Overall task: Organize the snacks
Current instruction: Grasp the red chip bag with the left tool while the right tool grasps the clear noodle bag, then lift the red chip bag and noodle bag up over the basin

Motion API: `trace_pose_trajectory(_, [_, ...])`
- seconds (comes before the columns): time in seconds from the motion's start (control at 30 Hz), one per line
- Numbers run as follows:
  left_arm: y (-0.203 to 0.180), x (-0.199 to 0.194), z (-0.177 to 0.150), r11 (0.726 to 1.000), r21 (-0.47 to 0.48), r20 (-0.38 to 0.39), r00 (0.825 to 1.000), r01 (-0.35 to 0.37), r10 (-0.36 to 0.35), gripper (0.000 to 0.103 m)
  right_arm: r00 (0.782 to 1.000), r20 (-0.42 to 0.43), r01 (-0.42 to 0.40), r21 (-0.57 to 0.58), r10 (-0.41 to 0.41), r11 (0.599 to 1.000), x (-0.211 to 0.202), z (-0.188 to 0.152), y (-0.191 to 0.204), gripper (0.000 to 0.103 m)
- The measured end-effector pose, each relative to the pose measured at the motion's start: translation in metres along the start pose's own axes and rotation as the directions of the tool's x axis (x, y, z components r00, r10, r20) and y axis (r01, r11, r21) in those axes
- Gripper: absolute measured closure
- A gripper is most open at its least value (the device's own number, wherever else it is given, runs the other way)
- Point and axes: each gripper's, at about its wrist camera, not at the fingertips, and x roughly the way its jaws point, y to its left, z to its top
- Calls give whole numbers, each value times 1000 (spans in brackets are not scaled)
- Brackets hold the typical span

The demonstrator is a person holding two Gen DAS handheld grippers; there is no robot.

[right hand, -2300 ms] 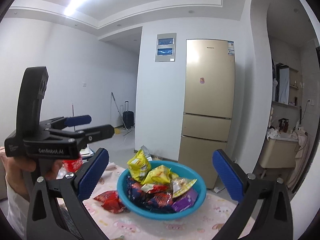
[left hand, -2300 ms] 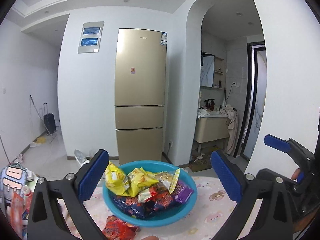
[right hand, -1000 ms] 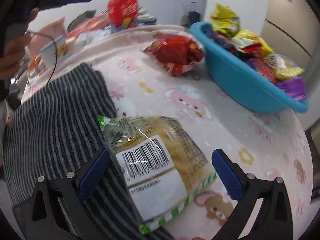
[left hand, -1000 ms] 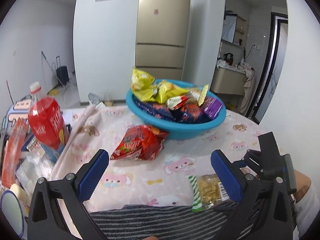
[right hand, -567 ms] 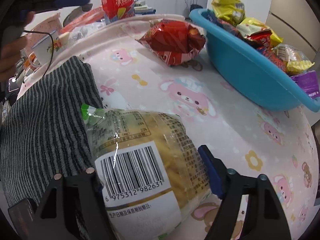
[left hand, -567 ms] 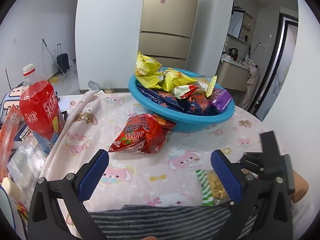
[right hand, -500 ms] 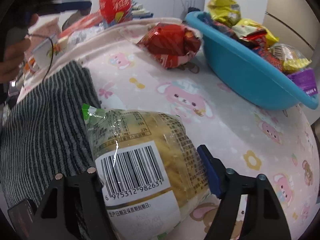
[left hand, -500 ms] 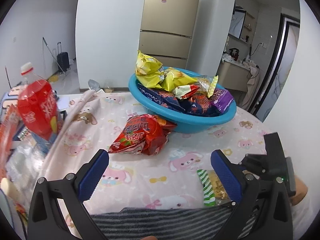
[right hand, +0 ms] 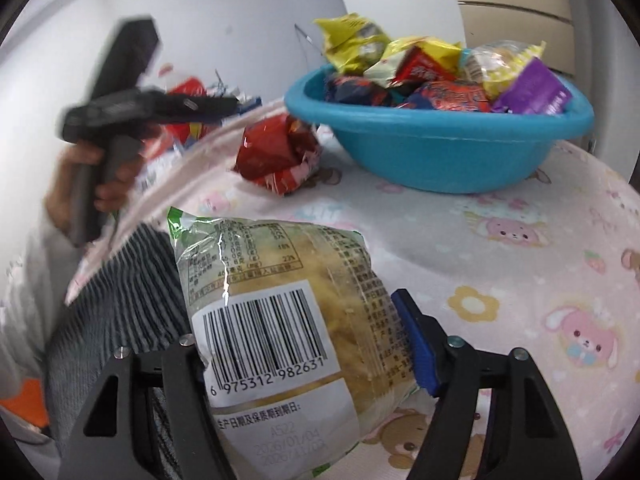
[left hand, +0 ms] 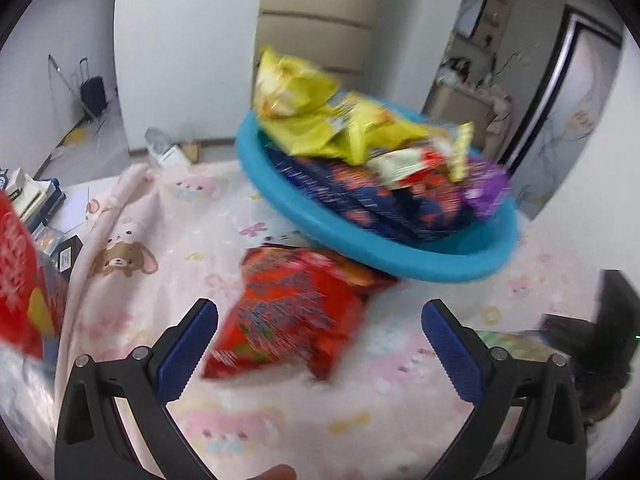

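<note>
A clear snack packet (right hand: 280, 320) with a barcode label and a green edge is pinched between the pads of my right gripper (right hand: 296, 328), which is shut on it over the table's near edge. My left gripper (left hand: 318, 320) is open, its blue pads on either side of a red snack packet (left hand: 296, 312) that lies on the cloth just beyond them. In the right wrist view a hand holds the left gripper (right hand: 120, 108) above and to the left of that red packet (right hand: 276, 152). Behind it stands the blue bowl (left hand: 400, 264), heaped with several packets, also in the right wrist view (right hand: 420, 160).
A pink cartoon-print tablecloth (left hand: 180, 220) covers the table. A red drink bottle (left hand: 16, 280) and stacked clutter stand at the left edge. A grey striped cloth (right hand: 120, 300) lies at the near edge, under the held packet. A fridge and a doorway are beyond.
My right gripper closed from wide open onto the barcode packet and rolled with it. My left gripper dropped forward, so the red packet now sits between its open pads.
</note>
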Motion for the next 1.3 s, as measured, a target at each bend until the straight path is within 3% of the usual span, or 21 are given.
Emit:
trace_pose_trajectory(0.1, [14, 29, 5, 999, -16, -64, 998, -30, 29, 1, 1000, 16, 7, 40, -8, 999, -3, 0, -8, 34])
trace_pose_trajectory(0.2, [19, 46, 3, 999, -26, -104, 994, 35, -38, 2, 1000, 16, 16, 66, -17, 998, -3, 0, -12, 34])
trace_pose_trajectory(0.3, [21, 61, 0, 998, -31, -137, 989, 49, -53, 2, 1000, 16, 17, 61, -18, 998, -3, 0, -11, 34])
trace_pose_trajectory(0.43, [25, 68, -3, 993, -78, -137, 985, 94, -104, 3, 1000, 17, -4, 78, 2, 997, -2, -1, -15, 34])
trace_pose_trajectory(0.5, [24, 66, -4, 994, -57, -131, 986, 94, -101, 11, 999, 25, -24, 101, 21, 995, -4, -3, -19, 34])
trace_pose_trajectory(0.6, [19, 58, -7, 992, -23, -123, 985, 121, -123, 19, 999, 38, -31, 119, 26, 992, -7, -4, -21, 34])
trace_pose_trajectory(0.83, [11, 27, -18, 994, -2, -109, 988, 107, -107, 19, 999, 45, -9, 99, 5, 995, -11, -3, -15, 35])
trace_pose_trajectory(1.2, [-19, -37, -43, 994, 36, 20, 994, 105, -106, 19, 995, 101, -1, 82, -7, 997, -31, -3, -11, 38])
trace_pose_trajectory(1.3, [-34, -57, -46, 993, 65, 71, 993, 95, -100, 19, 990, 132, 33, 60, -41, 998, -41, 2, -4, 38])
